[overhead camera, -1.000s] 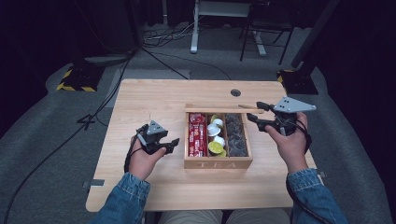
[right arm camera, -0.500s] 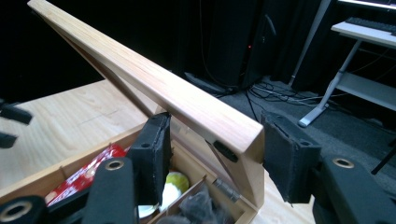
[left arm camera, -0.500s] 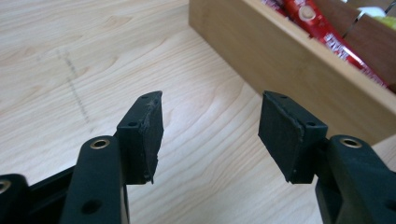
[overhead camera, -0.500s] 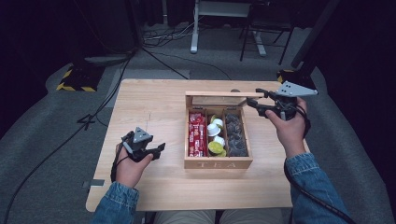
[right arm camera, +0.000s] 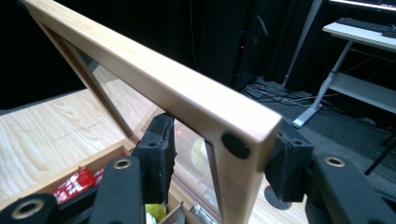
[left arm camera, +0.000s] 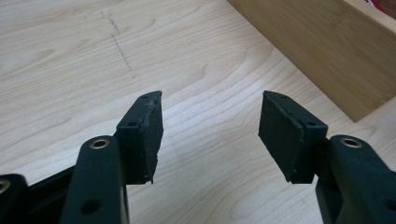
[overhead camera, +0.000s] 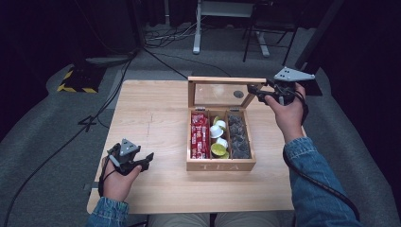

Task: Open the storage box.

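Upright, glass-paned wooden lid (overhead camera: 226, 88) on tea box (overhead camera: 221, 165)

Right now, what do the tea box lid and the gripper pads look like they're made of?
Tea box lid: pale wood frame, smooth matt finish with faint grain, around a clear pane, glass or plastic. Left gripper pads: black, dull, likely rubber or foam, with one frayed edge.

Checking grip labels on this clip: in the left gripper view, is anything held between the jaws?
No, the left gripper stands open, with only bare wooden table visible between its pads.
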A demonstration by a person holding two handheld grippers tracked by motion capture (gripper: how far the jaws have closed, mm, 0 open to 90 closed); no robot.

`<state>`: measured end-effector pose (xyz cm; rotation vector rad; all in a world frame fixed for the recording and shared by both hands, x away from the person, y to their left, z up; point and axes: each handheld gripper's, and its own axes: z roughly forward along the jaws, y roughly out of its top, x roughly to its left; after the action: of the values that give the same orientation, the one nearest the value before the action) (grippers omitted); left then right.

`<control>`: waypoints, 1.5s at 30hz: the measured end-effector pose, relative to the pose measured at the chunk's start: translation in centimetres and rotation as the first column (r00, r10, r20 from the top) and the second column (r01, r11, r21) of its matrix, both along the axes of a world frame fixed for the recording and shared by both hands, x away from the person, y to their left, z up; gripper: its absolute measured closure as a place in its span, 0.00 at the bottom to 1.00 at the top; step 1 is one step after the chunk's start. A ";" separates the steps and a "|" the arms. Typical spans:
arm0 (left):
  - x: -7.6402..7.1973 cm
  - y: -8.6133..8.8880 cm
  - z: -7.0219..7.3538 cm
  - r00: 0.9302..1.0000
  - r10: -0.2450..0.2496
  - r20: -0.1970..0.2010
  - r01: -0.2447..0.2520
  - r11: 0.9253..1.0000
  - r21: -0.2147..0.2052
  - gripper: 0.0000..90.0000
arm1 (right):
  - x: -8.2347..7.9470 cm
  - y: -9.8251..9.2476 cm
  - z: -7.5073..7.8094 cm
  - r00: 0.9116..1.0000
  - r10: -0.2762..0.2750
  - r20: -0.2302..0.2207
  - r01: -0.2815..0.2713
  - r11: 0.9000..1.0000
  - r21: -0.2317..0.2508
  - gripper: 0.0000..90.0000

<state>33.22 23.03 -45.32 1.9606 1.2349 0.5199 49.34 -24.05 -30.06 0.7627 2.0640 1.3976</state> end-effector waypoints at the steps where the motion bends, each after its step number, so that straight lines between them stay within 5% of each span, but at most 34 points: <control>1: -0.1 0.2 0.0 1.000 0.006 0.002 -0.006 1.000 -0.003 0.45 | 0.3 0.1 0.0 1.000 -0.003 0.001 0.003 1.000 -0.002 0.54; 10: -0.8 1.0 -0.2 0.999 0.035 0.000 -0.035 0.999 -0.006 0.45 | 2.6 0.4 0.2 0.999 -0.038 0.000 0.038 0.999 0.004 0.55; 19: -0.6 0.9 -0.5 1.000 0.017 -0.003 -0.017 1.000 -0.004 0.45 | 5.2 0.5 0.0 0.998 -0.061 -0.025 0.063 0.996 0.061 0.55; 37: 0.3 0.4 -1.6 0.999 0.007 -0.045 -0.006 1.000 0.016 0.40 | 8.6 0.9 -2.5 0.987 -0.109 -0.115 0.115 0.992 0.049 0.52; 45: 0.4 0.6 -2.0 0.998 0.008 -0.059 -0.006 1.000 0.029 0.39 | 10.2 1.4 -3.8 0.982 -0.125 -0.138 0.136 0.988 0.073 0.42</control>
<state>33.67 23.68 -47.31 2.0090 1.2775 0.4885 59.49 -22.63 -33.89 1.0326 2.0246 1.3989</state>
